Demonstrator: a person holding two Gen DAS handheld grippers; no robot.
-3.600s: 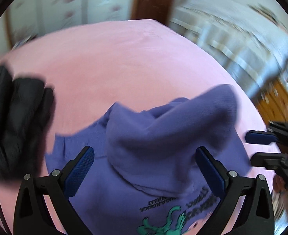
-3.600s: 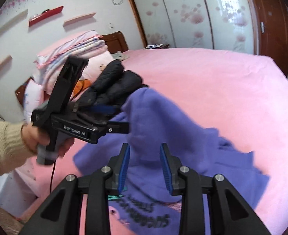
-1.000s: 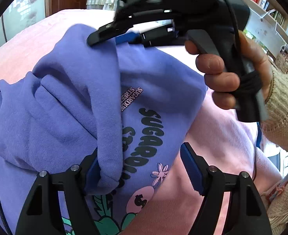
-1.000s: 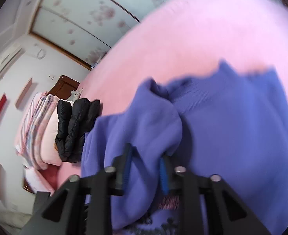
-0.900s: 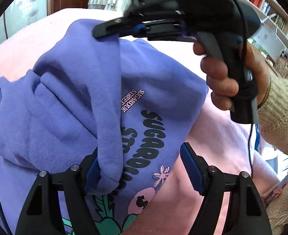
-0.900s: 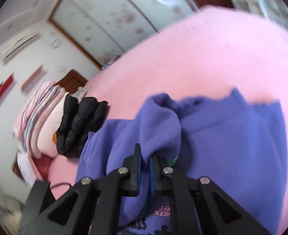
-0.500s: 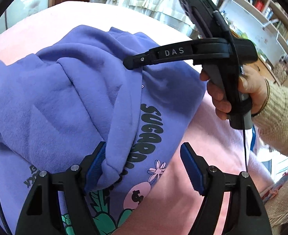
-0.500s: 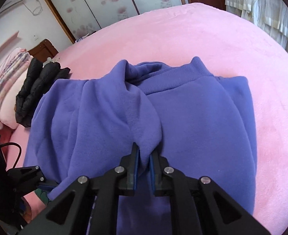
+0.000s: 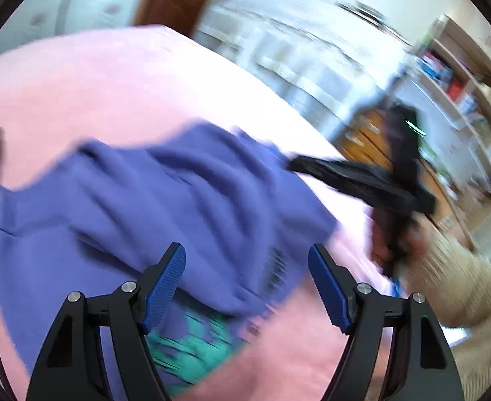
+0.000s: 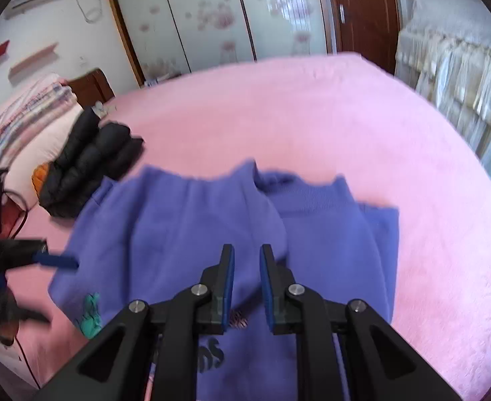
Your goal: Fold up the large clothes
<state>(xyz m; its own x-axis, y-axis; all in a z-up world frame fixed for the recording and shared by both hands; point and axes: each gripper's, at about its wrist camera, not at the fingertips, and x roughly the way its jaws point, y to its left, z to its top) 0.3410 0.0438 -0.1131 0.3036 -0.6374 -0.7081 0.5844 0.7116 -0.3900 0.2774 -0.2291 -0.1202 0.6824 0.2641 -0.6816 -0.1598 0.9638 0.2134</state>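
Note:
A purple sweatshirt (image 10: 232, 234) with dark lettering and a green print lies on the pink bed (image 10: 312, 107), one sleeve folded across its body. It also shows in the left wrist view (image 9: 138, 207), blurred. My right gripper (image 10: 247, 267) is open by a narrow gap just above the folded sleeve and holds nothing. My left gripper (image 9: 245, 274) is open wide and empty, above the sweatshirt's lower part. The left gripper's blue fingertip (image 10: 56, 261) shows at the sweatshirt's left edge. The right gripper's black body (image 9: 362, 180) shows in the left wrist view.
A black puffer jacket (image 10: 85, 163) lies at the left of the bed beside stacked bedding (image 10: 21, 123). Behind the bed are a wardrobe (image 10: 212, 16) and a door (image 10: 362, 10). A white curtained piece (image 10: 462, 80) stands to the right.
My right gripper has let go of the sleeve and now stands open a little above it. Both grippers have pulled back from the sweatshirt; the left view swung and is blurred.

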